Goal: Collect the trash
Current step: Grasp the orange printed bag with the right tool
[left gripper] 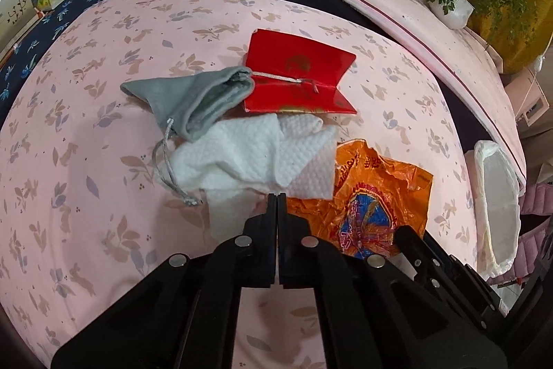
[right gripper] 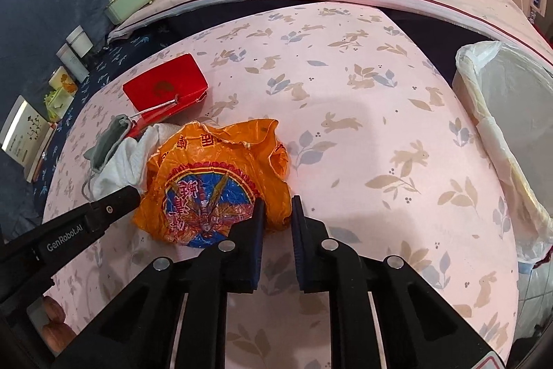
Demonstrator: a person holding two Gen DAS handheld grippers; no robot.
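My left gripper (left gripper: 276, 195) is pinched shut on white tissue (left gripper: 255, 154), mid-frame. Right gripper (right gripper: 278, 201) open narrow w/ the orange bag (right gripper: 214, 175) edge btwn fingers. Lined bin (right gripper: 484, 113) at right edge.

Pouch (left gripper: 193, 99) overlaps towel (left gripper: 255, 158), wrapper (left gripper: 373, 213) right.

A round desk (right gripper: 363, 85) under a pink rabbit-and-leaf cloth carried a tight cluster: a red folded card (left gripper: 300, 71), a grey drawstring pouch (left gripper: 193, 99) overlapping it, white textured paper towels (left gripper: 255, 154), and a crumpled orange plastic bag (right gripper: 214, 178).
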